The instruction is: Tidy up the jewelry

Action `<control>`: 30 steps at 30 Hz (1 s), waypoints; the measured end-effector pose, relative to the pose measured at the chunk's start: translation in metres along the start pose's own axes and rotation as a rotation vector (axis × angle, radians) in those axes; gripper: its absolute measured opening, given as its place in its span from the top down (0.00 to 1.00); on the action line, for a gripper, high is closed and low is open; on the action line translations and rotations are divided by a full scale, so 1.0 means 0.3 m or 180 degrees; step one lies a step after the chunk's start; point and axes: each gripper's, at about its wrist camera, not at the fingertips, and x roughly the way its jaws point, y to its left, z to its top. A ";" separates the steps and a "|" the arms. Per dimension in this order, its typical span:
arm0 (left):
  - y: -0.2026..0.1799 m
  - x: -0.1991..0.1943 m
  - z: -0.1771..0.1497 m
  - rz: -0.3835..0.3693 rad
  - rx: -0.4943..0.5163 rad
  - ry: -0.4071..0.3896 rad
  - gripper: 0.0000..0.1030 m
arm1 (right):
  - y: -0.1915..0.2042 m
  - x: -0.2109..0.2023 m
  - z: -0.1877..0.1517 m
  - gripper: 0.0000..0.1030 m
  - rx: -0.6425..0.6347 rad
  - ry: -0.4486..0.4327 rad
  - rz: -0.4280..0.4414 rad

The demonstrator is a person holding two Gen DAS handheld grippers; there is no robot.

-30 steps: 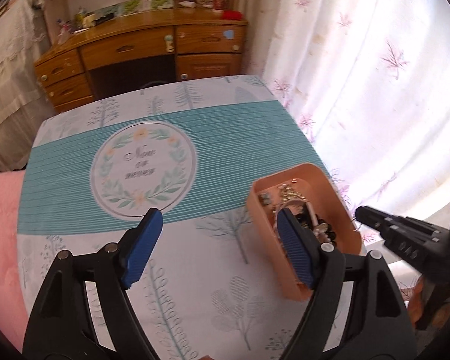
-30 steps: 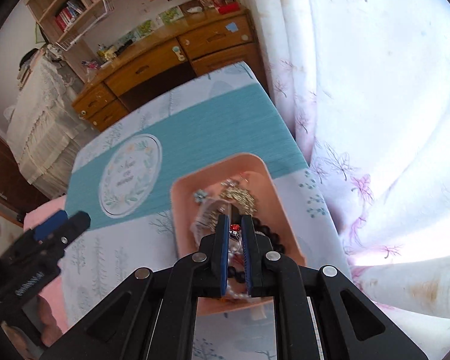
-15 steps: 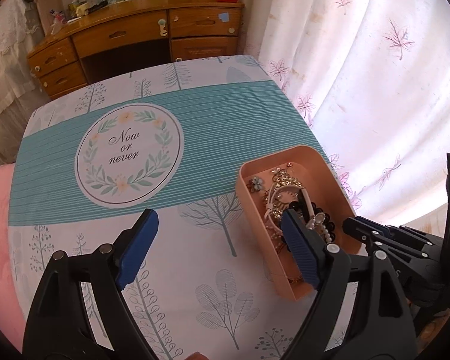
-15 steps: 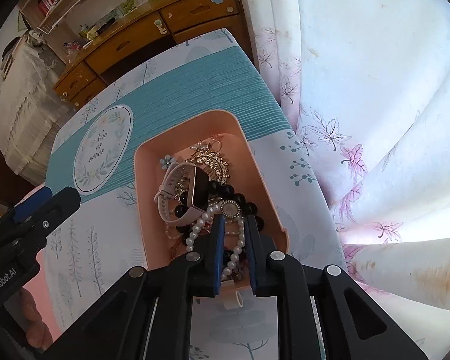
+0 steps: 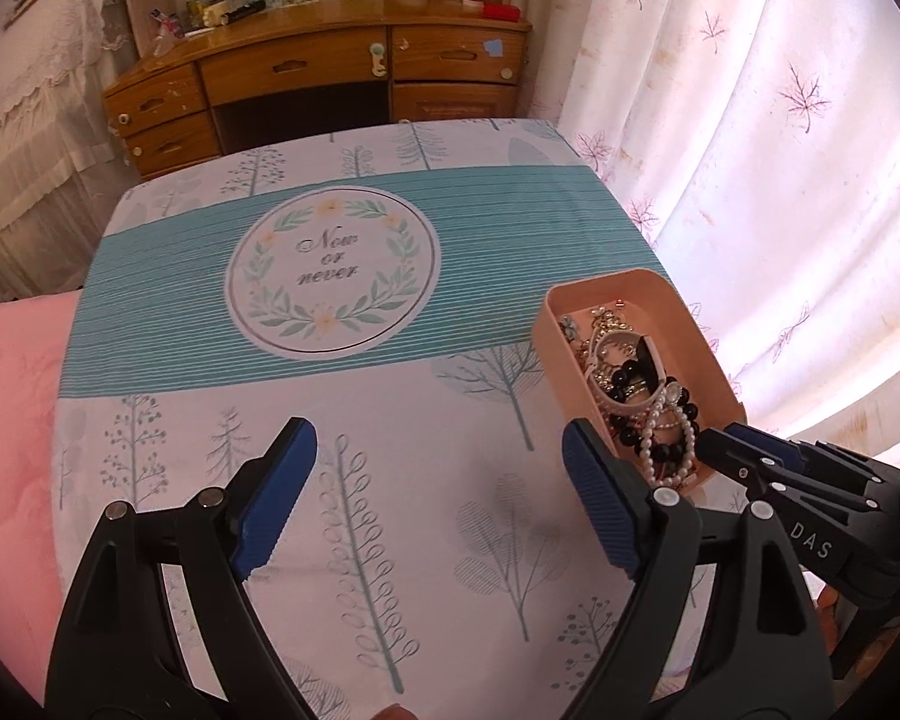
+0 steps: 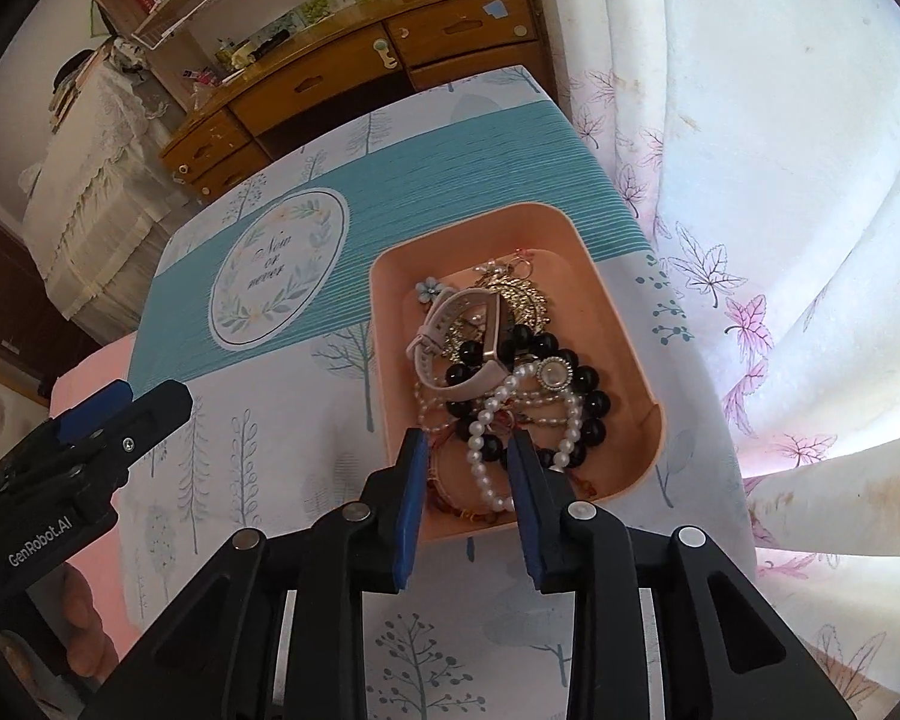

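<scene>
A peach plastic tray (image 6: 624, 324) sits near the table's right edge, also in the left wrist view (image 5: 684, 324). It holds a tangle of jewelry: a pale pink watch (image 6: 450, 330), a black bead bracelet (image 6: 576, 384), a white pearl string (image 6: 486, 420) and gold pieces (image 6: 516, 294). My right gripper (image 6: 468, 450) is open at the tray's near end, its jaws on either side of the pearl string, holding nothing. It shows at the right of the left wrist view (image 5: 726, 450). My left gripper (image 5: 438, 444) is wide open and empty above the tablecloth, left of the tray.
The table wears a white and teal cloth with a round "Now or never" emblem (image 5: 330, 276). A flowered curtain (image 6: 750, 180) hangs close along the right edge. A wooden desk (image 5: 318, 78) stands behind the table. Pink bedding (image 5: 6, 396) lies at the left.
My right gripper came down to the tray's near end and opened; its jaws were nearly shut before. The left gripper drew back and left, staying open.
</scene>
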 end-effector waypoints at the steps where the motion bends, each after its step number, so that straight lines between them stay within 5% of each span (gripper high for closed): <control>1: 0.011 -0.020 -0.013 0.0027 -0.0015 -0.0043 0.20 | 0.019 -0.012 -0.010 0.73 -0.0039 -0.0032 -0.0001; 13: 0.116 -0.241 -0.205 0.0505 -0.0330 -0.0539 0.20 | 0.283 -0.193 -0.194 0.63 -0.0572 -0.0602 0.0104; 30: 0.100 -0.292 -0.273 0.0618 -0.0342 -0.0601 0.20 | 0.380 -0.234 -0.280 0.62 -0.0860 -0.0658 0.0294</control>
